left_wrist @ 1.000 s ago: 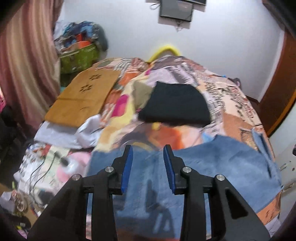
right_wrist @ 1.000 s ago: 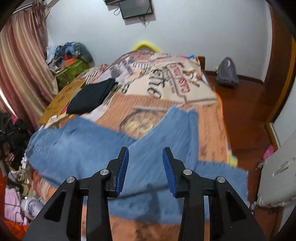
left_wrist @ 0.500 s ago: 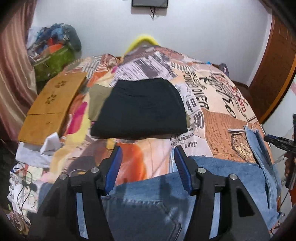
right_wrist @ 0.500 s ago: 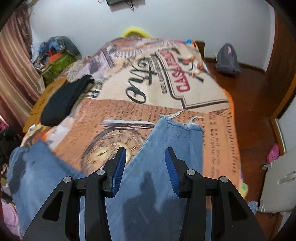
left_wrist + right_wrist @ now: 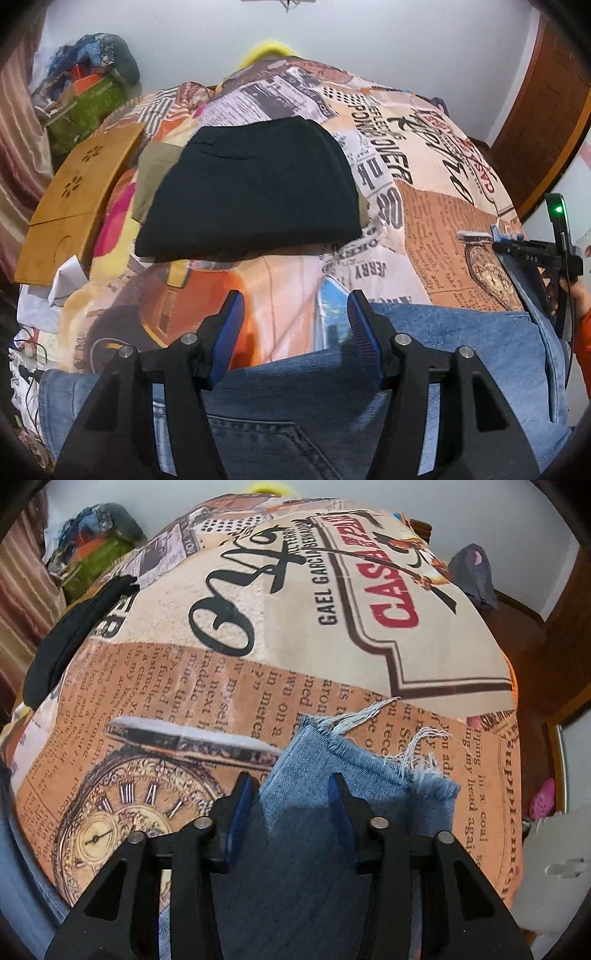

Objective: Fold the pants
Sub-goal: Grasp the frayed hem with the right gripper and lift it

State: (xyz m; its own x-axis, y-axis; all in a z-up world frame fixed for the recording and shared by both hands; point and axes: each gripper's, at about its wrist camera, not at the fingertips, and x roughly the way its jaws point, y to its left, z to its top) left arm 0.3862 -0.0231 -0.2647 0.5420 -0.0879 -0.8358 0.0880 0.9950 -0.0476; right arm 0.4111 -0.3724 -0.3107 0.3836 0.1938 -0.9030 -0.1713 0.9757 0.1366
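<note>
Blue jeans (image 5: 443, 350) lie spread flat on a printed bedspread (image 5: 424, 221). My left gripper (image 5: 295, 306) stands open just past the waist edge of the jeans, its blue pads (image 5: 231, 325) apart over the bedspread, nothing between them. In the right wrist view a leg of the jeans (image 5: 295, 849) ends in a frayed hem (image 5: 388, 760). My right gripper (image 5: 290, 786) is low over that leg end. Its jaws are closing with the denim between them, and the pads do not press it. The right gripper's handle (image 5: 554, 254) and a hand (image 5: 578, 295) show at the left view's right edge.
A folded black garment (image 5: 251, 192) lies on the bed beyond the jeans, over an olive cloth (image 5: 155, 173). A wooden board (image 5: 74, 199) rests at the bed's left edge, with a clutter pile (image 5: 88, 88) behind. A dark bag (image 5: 476, 576) sits on the floor to the right.
Both grippers have dropped lower and moved forward over the jeans. The left jaws have spread wider at the waist edge. The right gripper has come to the frayed leg end.
</note>
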